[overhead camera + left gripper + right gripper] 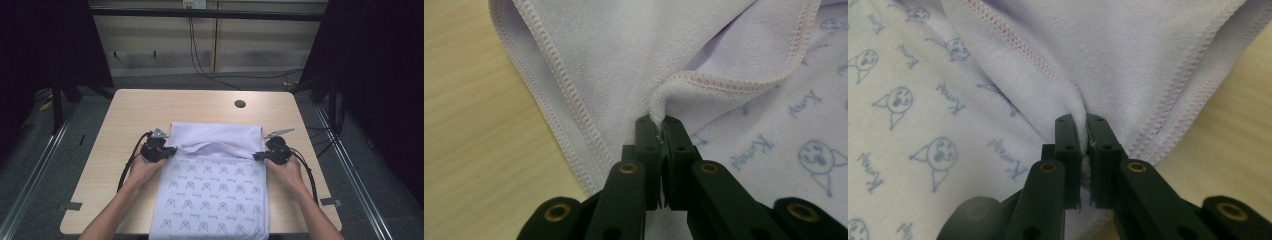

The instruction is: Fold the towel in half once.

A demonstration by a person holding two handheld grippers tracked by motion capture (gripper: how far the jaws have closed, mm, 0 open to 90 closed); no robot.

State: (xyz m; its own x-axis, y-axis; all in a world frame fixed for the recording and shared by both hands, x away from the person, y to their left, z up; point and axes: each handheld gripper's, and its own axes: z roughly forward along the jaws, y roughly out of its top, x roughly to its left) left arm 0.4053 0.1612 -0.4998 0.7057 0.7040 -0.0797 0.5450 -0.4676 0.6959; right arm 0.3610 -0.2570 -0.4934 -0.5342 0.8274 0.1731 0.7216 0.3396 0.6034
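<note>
So there's a pale lilac terry cloth with a blue cat-face print (pixel 212 192) spread on the light wooden table (pixel 130 115), running from about the table's middle down to 6 o'clock, where it hangs over the near edge. The far part of it is folded back toward the person, so the plain lilac underside faces up in a band across the top, and the printed side shows below that.

The left gripper (pixel 170 150) sits at the cloth's 9 o'clock edge, right where the folded-over layer ends. In the left gripper view its black jaws are pressed together on a bunched bit of the hem (pixel 659 102), with the fabric poking up at 12 o'clock from the tips. Plain stitched edge fans off toward 10 and 11 o'clock, printed side lies off at 3 o'clock, bare table at 9.

The right gripper (pixel 258 156) mirrors that at the cloth's 3 o'clock edge. Its jaws are also clamped shut on a pinch of cloth, seen squeezed between them in the right gripper view (pixel 1081 125). Printed part lies off at 9 o'clock there, plain folded layer at 12 to 1, table at 3 to 4.

Between the two grippers the folded edge sags a little in the middle. A dark round hole in the tabletop (pixel 240 104) sits beyond the cloth at 12 o'clock, well apart from both.
</note>
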